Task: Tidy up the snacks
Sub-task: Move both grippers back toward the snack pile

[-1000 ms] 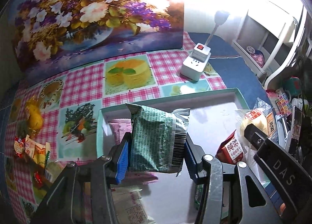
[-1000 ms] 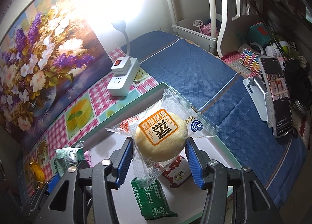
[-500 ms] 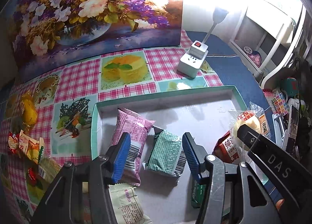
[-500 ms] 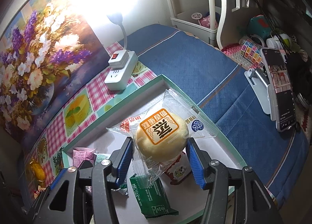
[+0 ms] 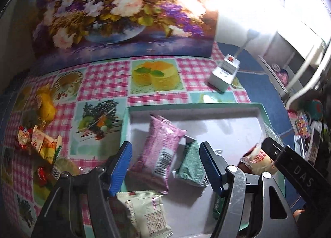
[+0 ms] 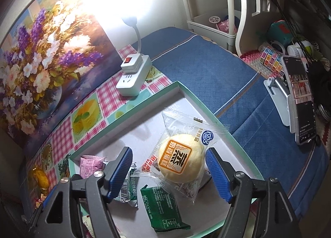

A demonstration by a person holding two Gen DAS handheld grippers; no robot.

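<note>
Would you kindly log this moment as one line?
left claw: open, over pink packet | right claw: just opened, bun released | tray: filling

The tray [image 6: 244,149] looks like matt card, white inside with a mint rim. The bun wrapper [image 6: 182,134] is clear, glossy, crinkled film; the pink packet [image 5: 159,151] and green packet [image 6: 165,209] are shiny foil-like plastic. The fingers [image 6: 217,173] carry ribbed blue pads on black matt frames. A glossy checked oilcloth [image 5: 107,76] and a woven blue cloth [image 6: 217,76] lie beneath. The power strip [image 6: 134,76] is smooth white plastic.
</note>
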